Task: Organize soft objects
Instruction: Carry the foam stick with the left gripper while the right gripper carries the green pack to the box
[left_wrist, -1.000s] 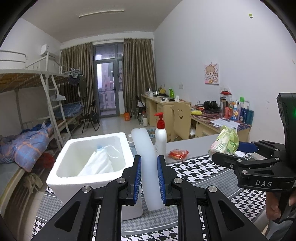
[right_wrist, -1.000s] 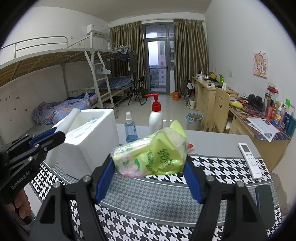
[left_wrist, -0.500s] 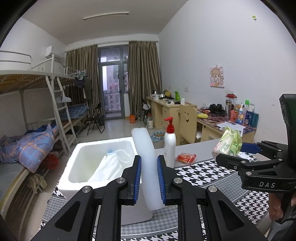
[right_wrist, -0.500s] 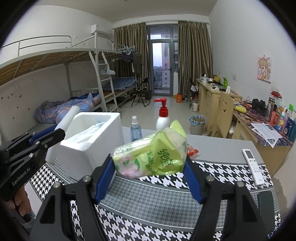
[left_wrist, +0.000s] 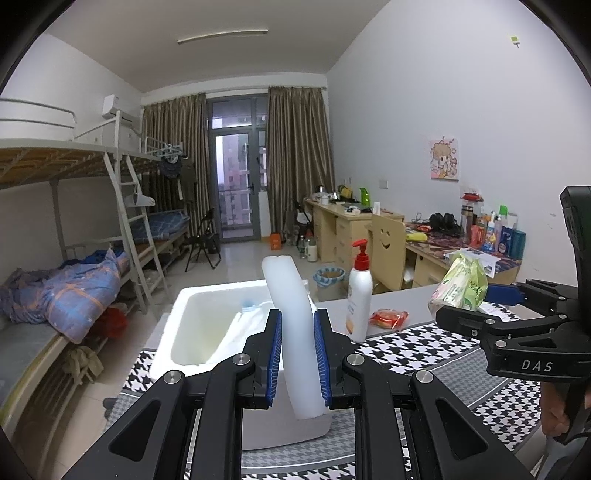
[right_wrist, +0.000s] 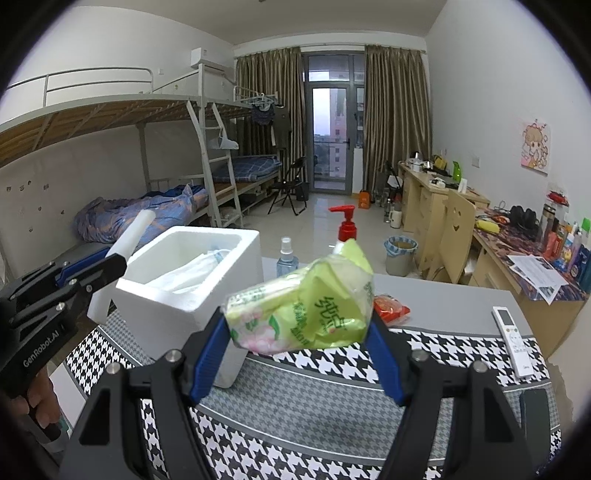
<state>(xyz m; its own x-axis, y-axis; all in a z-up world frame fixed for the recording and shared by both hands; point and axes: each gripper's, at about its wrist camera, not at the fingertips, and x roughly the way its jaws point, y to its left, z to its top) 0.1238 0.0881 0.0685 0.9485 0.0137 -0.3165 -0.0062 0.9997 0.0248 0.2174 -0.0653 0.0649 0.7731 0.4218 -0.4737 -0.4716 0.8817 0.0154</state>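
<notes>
Left tongs (left_wrist: 297, 354) clamp a white foam strip (left_wrist: 291, 321), right tongs (right_wrist: 299, 350) grip a green tissue pack (right_wrist: 306, 314); only the right view shows the remote (right_wrist: 511, 341).

Both wrist views close over table, facing balcony door; both share foam box (left_wrist: 207, 317) (right_wrist: 192, 291).

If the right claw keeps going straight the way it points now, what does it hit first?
Probably the pump bottle, which stands right behind the green tissue pack that the right claw holds; the red packet lies slightly right. Depth is unclear.
</notes>
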